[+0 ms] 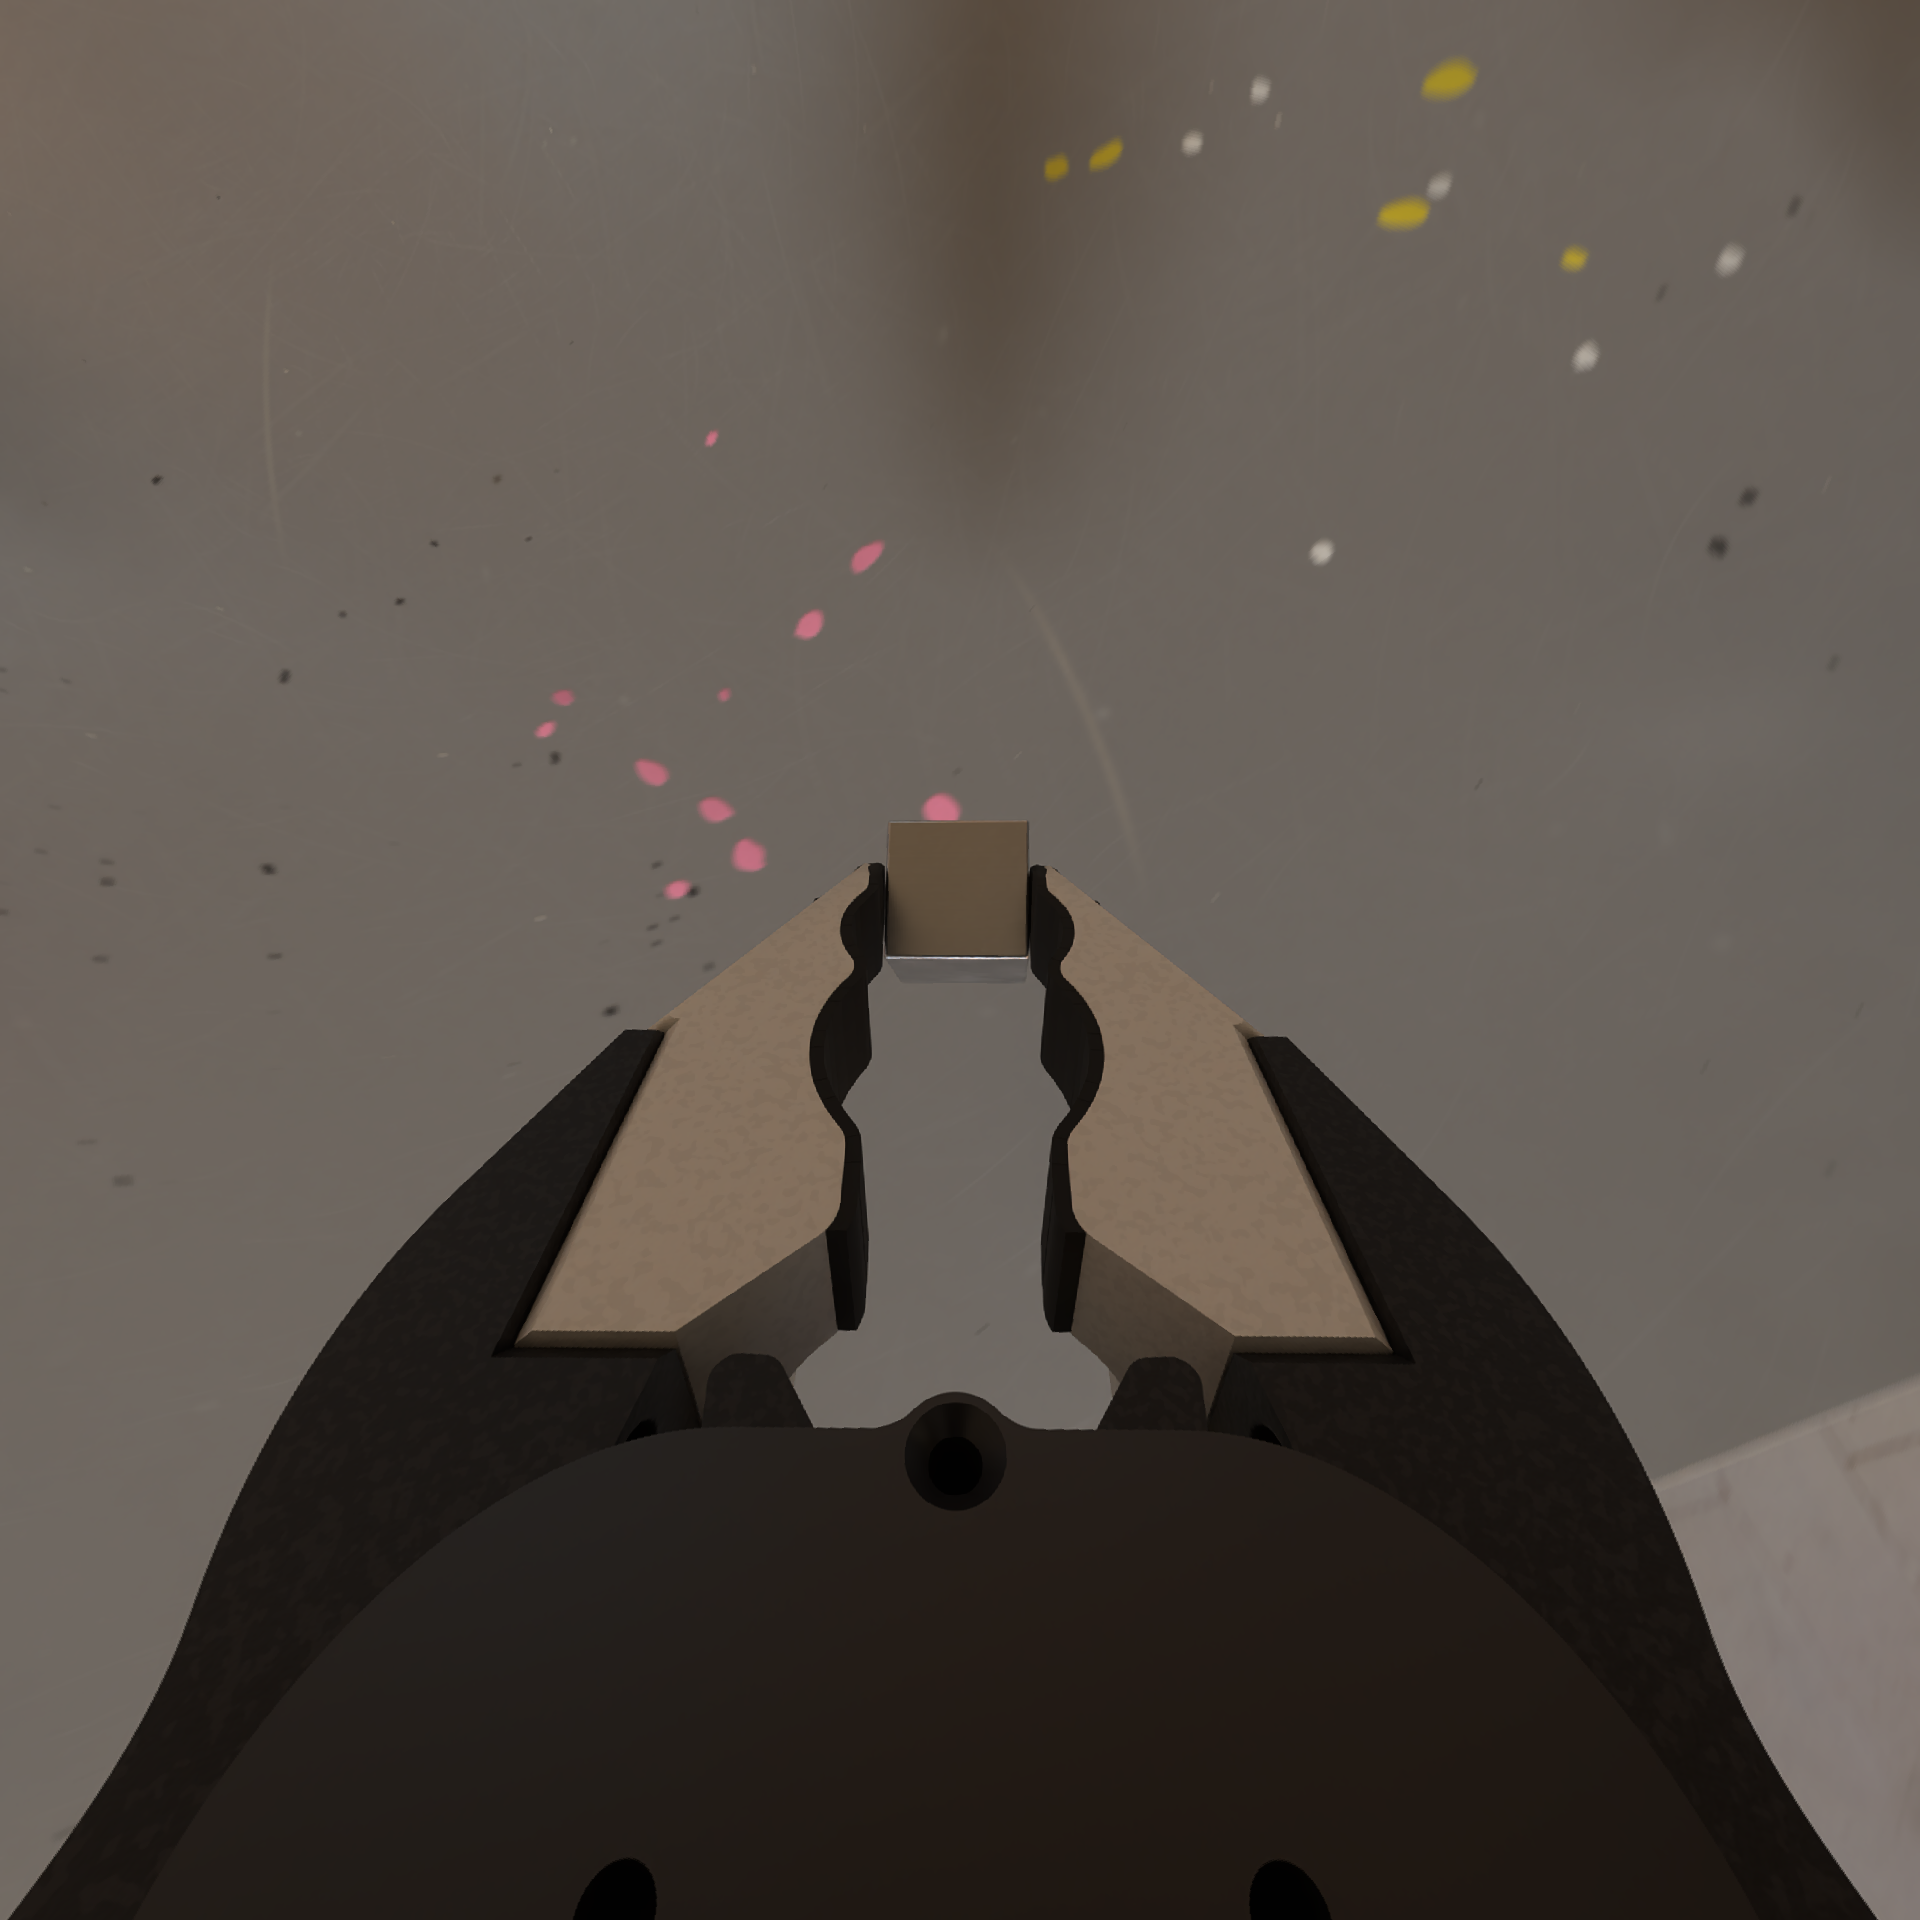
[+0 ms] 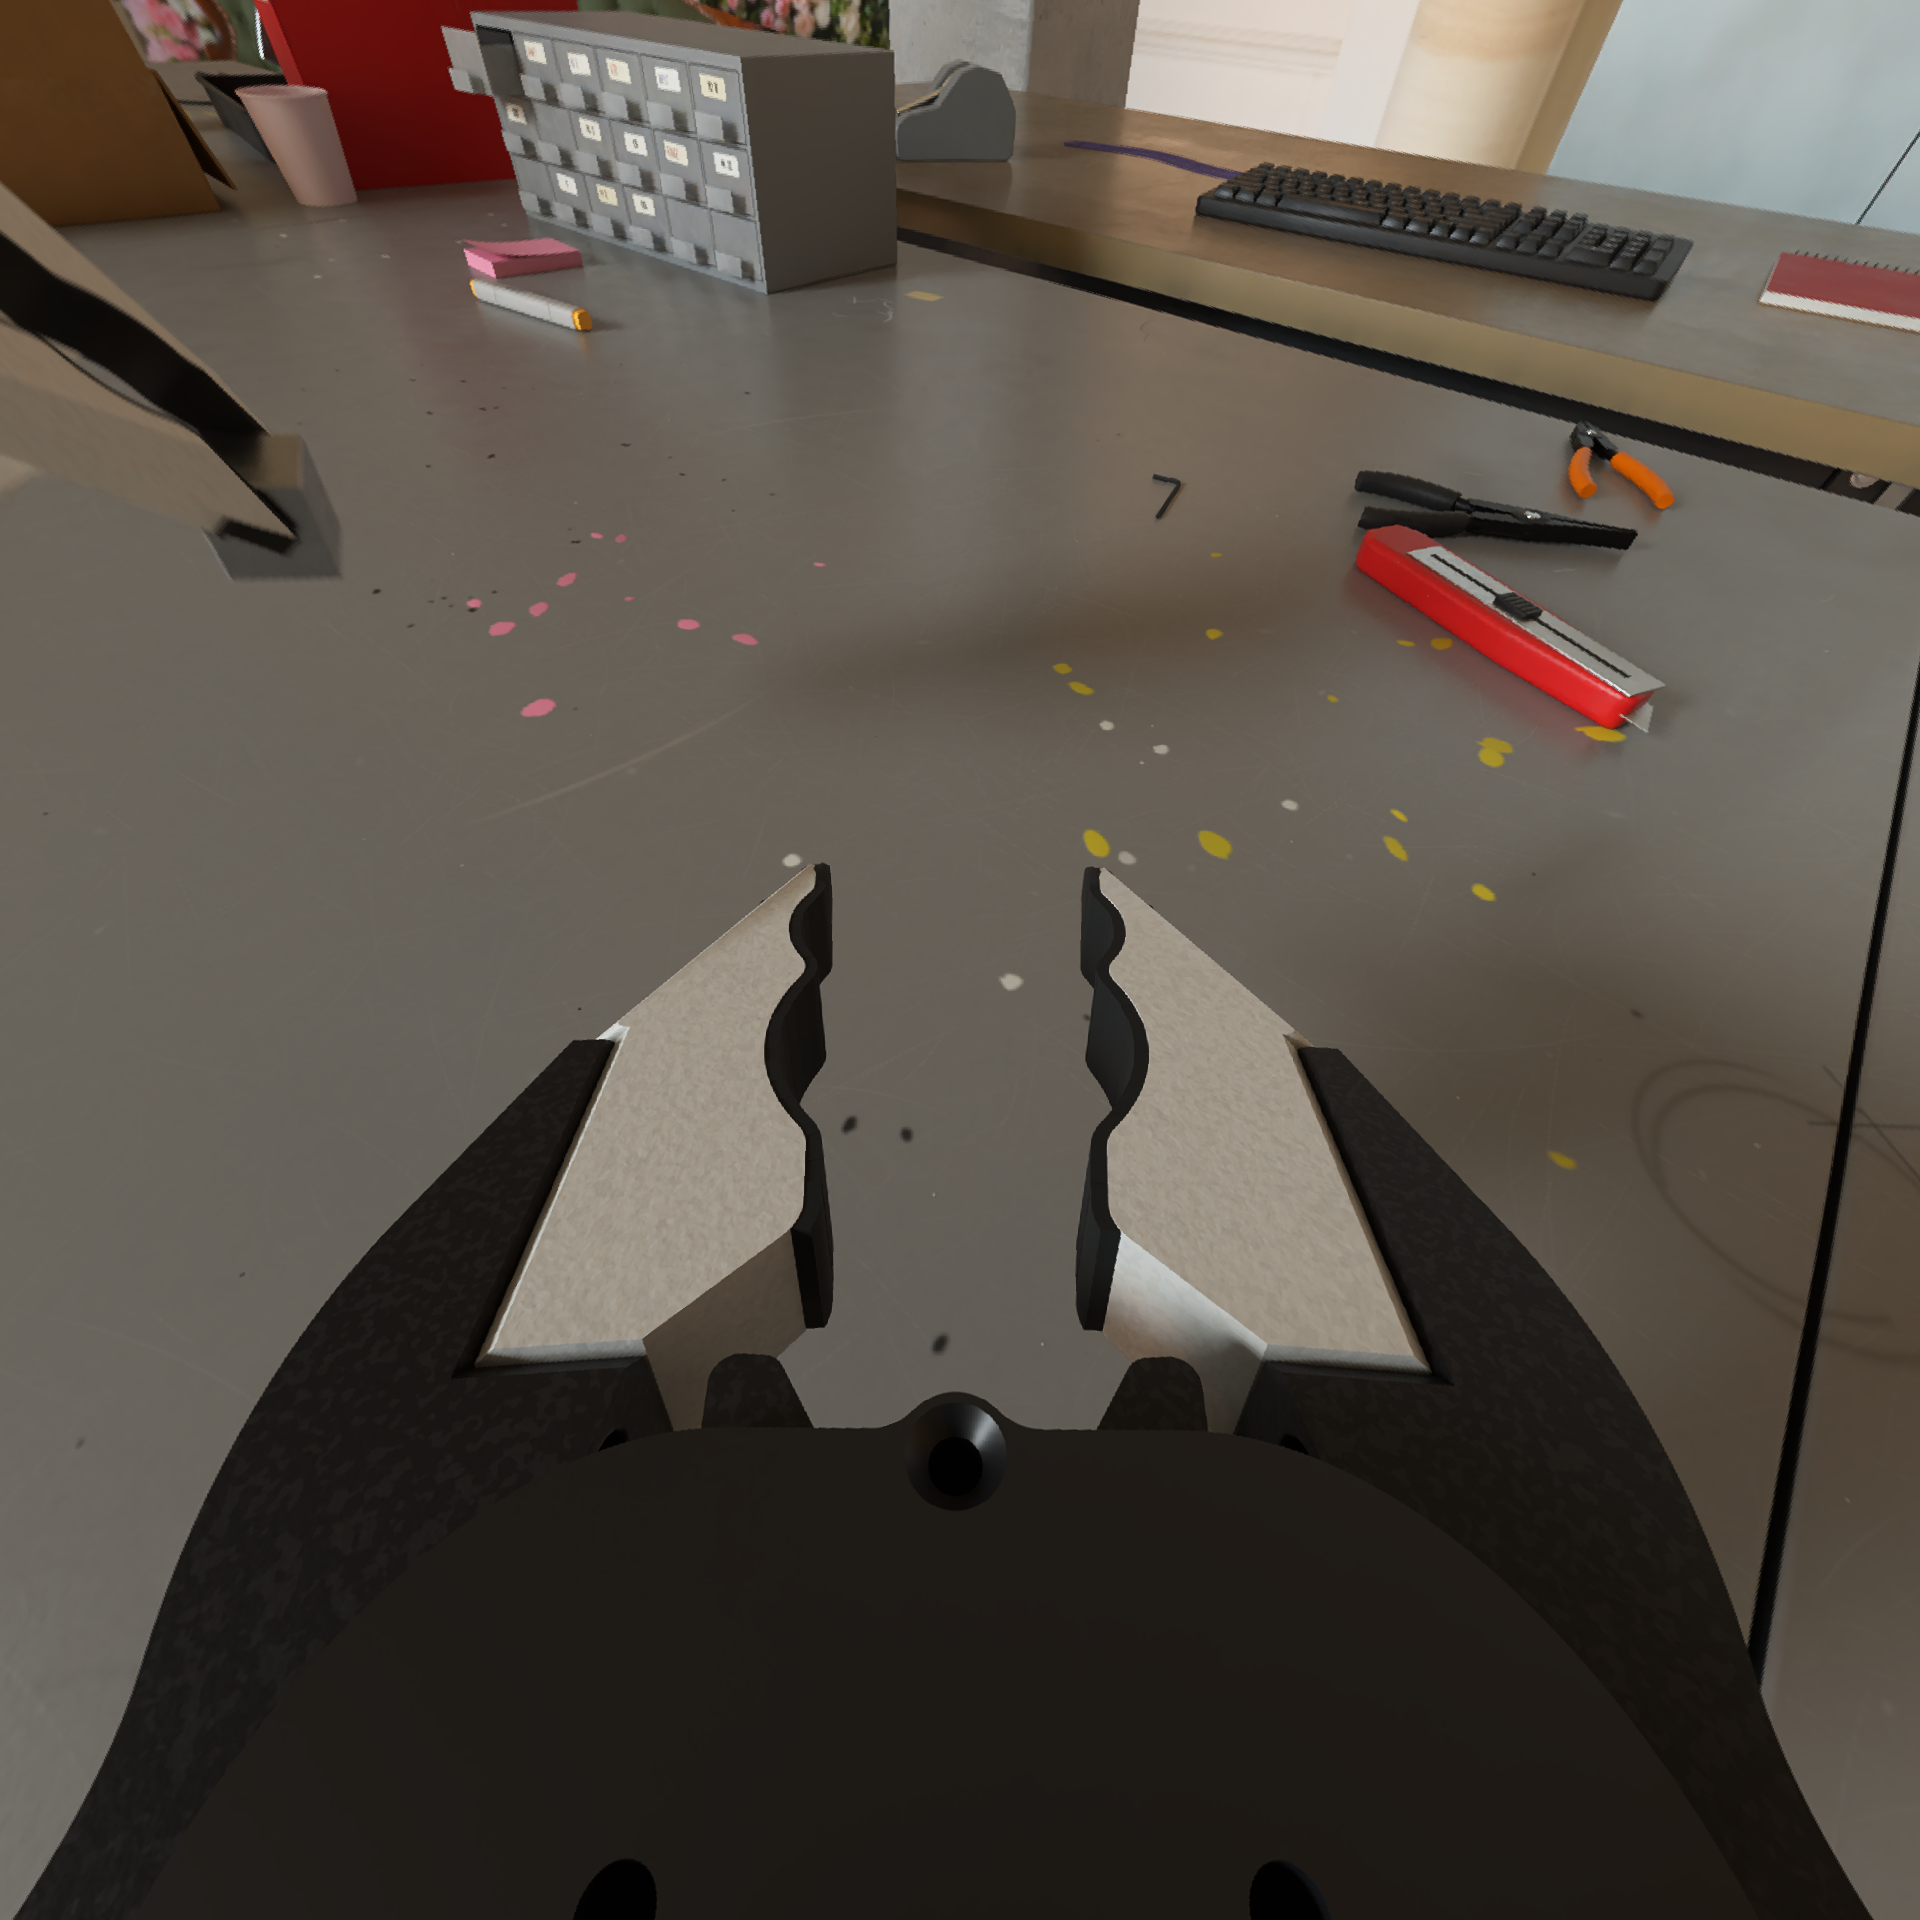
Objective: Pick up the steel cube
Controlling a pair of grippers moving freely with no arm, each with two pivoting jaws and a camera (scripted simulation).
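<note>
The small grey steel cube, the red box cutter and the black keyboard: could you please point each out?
Small grey steel cube (image 1: pixel 957 900): left wrist view, top face.
Red box cutter (image 2: pixel 1496 623): right wrist view, red body.
Black keyboard (image 2: pixel 1444 223): right wrist view, key rows.

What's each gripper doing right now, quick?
Left gripper: shut on the cube, held at the fingertips.
Right gripper: open, holding nothing.

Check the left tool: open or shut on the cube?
Shut on the cube: both fingertips of the left tool press its sides.
</note>
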